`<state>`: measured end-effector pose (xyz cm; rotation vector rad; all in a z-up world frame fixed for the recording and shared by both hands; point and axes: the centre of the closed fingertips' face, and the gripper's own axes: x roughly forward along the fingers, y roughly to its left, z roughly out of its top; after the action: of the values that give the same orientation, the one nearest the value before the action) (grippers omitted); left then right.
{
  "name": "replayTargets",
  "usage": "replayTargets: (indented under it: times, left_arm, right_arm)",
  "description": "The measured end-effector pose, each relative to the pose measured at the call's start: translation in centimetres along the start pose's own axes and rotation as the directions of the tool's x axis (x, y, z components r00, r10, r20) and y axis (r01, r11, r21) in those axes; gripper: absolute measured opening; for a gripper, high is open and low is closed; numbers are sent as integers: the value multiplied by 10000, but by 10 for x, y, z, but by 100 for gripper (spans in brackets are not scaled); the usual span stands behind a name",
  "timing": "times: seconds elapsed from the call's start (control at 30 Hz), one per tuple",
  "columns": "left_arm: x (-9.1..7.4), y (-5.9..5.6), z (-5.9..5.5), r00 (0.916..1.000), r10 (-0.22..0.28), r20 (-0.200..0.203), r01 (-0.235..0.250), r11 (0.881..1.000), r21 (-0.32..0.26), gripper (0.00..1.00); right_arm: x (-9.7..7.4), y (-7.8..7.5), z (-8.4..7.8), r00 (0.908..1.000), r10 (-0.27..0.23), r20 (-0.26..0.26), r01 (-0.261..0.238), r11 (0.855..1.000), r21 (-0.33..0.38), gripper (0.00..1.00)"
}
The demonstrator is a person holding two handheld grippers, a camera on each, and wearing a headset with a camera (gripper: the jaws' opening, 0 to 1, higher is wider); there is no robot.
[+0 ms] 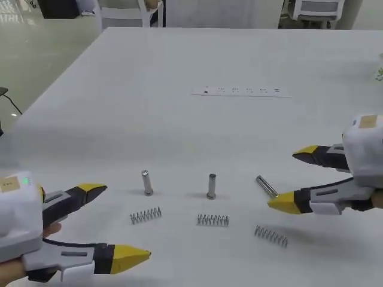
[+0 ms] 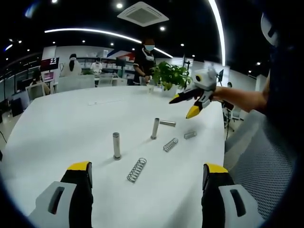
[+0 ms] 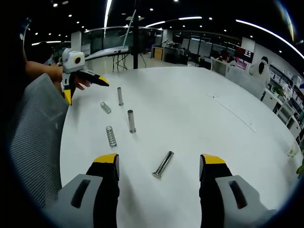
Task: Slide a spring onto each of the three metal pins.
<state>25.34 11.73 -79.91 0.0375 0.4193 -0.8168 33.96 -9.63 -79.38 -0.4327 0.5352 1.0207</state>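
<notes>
- The left gripper (image 1: 116, 222) hovers at the near left of the white table (image 1: 239, 60). Its yellow-tipped jaws are spread wide and hold nothing.
- The right gripper (image 1: 291, 178) is at the right, with its jaws also apart and empty. Its nearer tip is just beside the right pin (image 1: 267, 186); whether they touch cannot be told.
- The three metal pins form a row across the table. The left pin (image 1: 146, 182) and the middle pin (image 1: 211, 186) stand upright, while the right pin lies on its side.
- A spring lies flat on the near side of each pin, and none is on a pin: the left spring (image 1: 146, 216), the middle spring (image 1: 213, 220) and the right spring (image 1: 271, 235).
- A narrow marked strip (image 1: 241, 91) lies farther back, well apart from the pins.
</notes>
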Motion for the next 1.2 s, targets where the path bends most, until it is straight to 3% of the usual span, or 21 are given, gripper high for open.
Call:
replayTargets:
  times: [0.4,0.87,1.2]
  left_arm:
    - [3,-1,0,10000,-22,-5,22,10000,-21,94]
    - [4,-1,-2,10000,-24,-60,24,10000,-62,93]
    - [3,0,-2,10000,-28,-87,27,10000,-89,93]
  right_arm:
    - [18,-13,-5,9975,-154,-688,176,9994,314,56]
    - [38,-18,-18,9836,-133,-1799,244,9979,596,38]
    - [49,-19,-26,9746,-71,-2238,286,9953,930,27]
